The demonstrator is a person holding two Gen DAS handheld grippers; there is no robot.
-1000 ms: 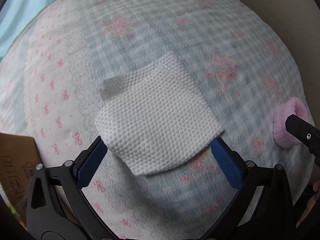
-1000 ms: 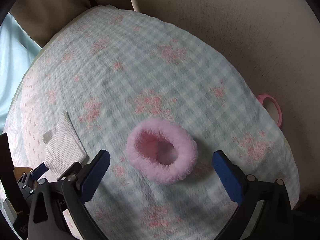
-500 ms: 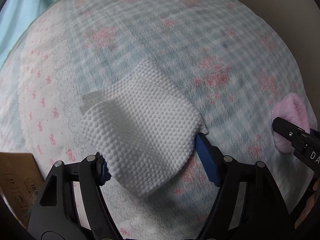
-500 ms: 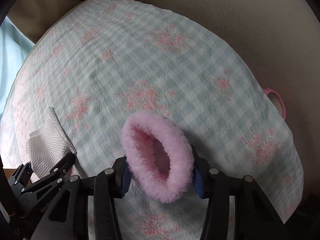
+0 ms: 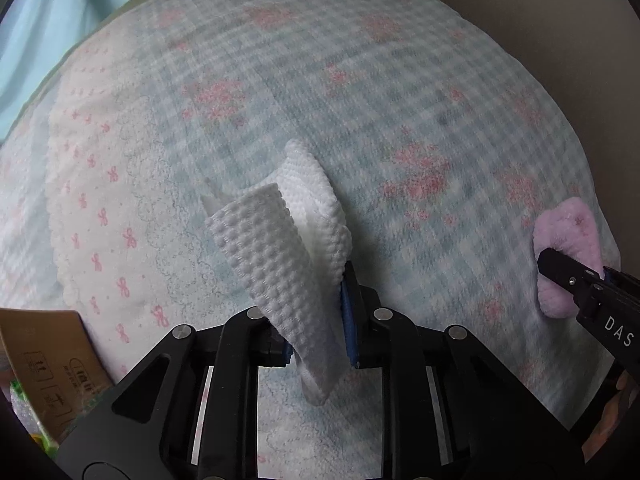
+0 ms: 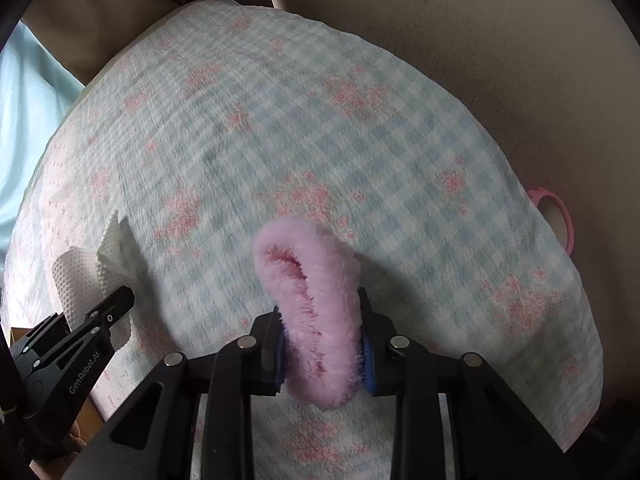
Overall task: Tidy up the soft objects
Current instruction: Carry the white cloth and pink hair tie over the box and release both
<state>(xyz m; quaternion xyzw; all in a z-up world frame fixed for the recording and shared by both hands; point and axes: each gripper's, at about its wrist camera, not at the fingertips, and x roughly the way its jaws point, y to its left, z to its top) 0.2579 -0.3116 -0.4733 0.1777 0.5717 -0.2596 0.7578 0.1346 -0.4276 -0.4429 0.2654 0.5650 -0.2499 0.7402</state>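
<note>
Left wrist: left hand-held gripper (image 5: 320, 316) clamped on the white cloth (image 5: 280, 256), which buckles into a fold above the bedspread (image 5: 360, 100). Light, limp; better pinched at an edge.

Right wrist: right hand-held gripper (image 6: 323, 356) squeezes the pink scrunchie (image 6: 316, 304) flat, upright off the bedspread. Fluffy, springy, grips easily.
</note>
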